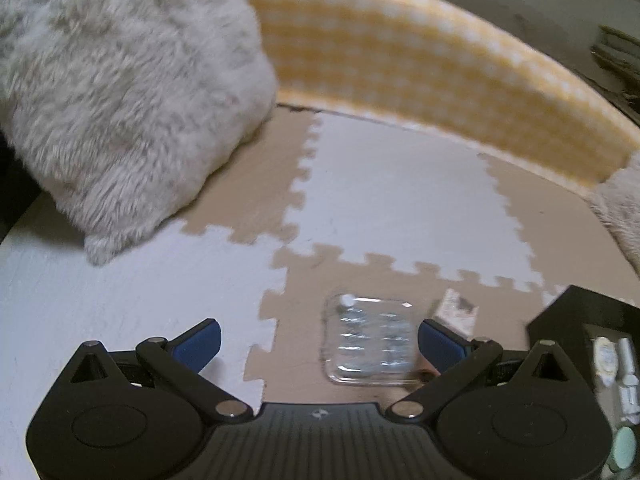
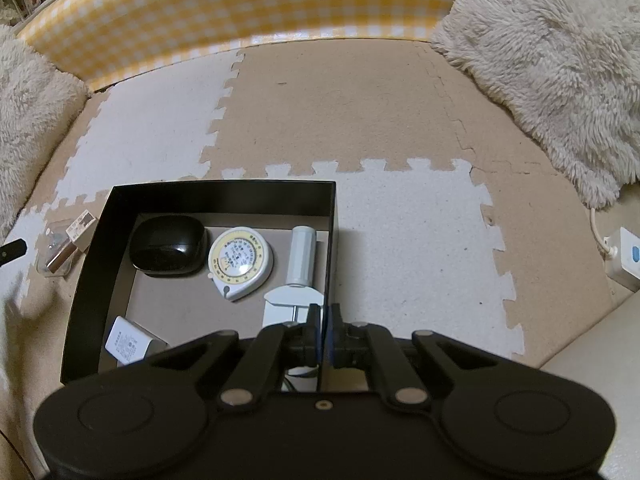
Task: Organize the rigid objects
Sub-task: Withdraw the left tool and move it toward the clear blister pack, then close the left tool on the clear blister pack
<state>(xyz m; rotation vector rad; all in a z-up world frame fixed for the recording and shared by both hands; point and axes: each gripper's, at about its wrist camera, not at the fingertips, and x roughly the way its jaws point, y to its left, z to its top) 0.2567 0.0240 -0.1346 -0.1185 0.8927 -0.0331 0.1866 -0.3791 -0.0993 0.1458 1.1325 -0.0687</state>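
Clear case (image 1: 369,340) lies flat on the foam mat (image 1: 400,184).
Its long axis runs away from the wide-open, empty left tool (image 1: 320,338); right tool (image 2: 325,320) pinches the black box (image 2: 224,192) wall.

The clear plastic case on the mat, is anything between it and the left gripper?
Nothing visible. The clear plastic case lies on the foam mat just ahead of the left gripper, whose jaws are open. A small carton lies by its right side, not in the path.
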